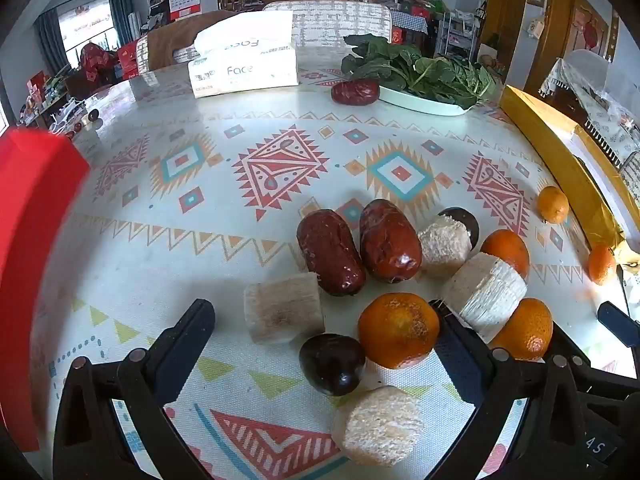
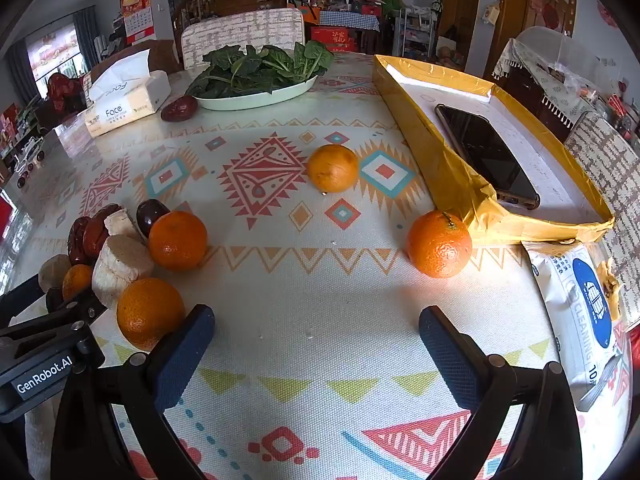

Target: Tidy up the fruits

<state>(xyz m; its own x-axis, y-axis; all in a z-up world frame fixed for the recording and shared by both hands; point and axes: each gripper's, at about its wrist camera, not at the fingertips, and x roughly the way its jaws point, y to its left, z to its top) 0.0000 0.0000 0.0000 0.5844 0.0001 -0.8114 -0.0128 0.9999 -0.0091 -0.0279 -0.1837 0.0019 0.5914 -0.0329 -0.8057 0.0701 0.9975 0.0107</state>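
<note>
Left gripper (image 1: 324,334) is hanging wide open over the fruit pile in the lower centre of the left wrist view, gripping nothing; a dark plum (image 1: 332,364) and an orange (image 1: 396,330) are sitting between its fingers, and the pads are not pressing them. Two red dates (image 1: 356,250) are lying side by side just above, with pale sugarcane chunks (image 1: 284,312) scattered around them. Right gripper (image 2: 316,336) is also spread fully open, holding nothing, over bare tablecloth (image 2: 320,280) at the bottom of the right wrist view. One loose orange (image 2: 439,244) is sitting centre right, touching the yellow box (image 2: 448,168); another (image 2: 333,168) is resting at centre. The pile is showing at left. A plate of greens (image 2: 256,98) is sitting at upper centre.
</note>
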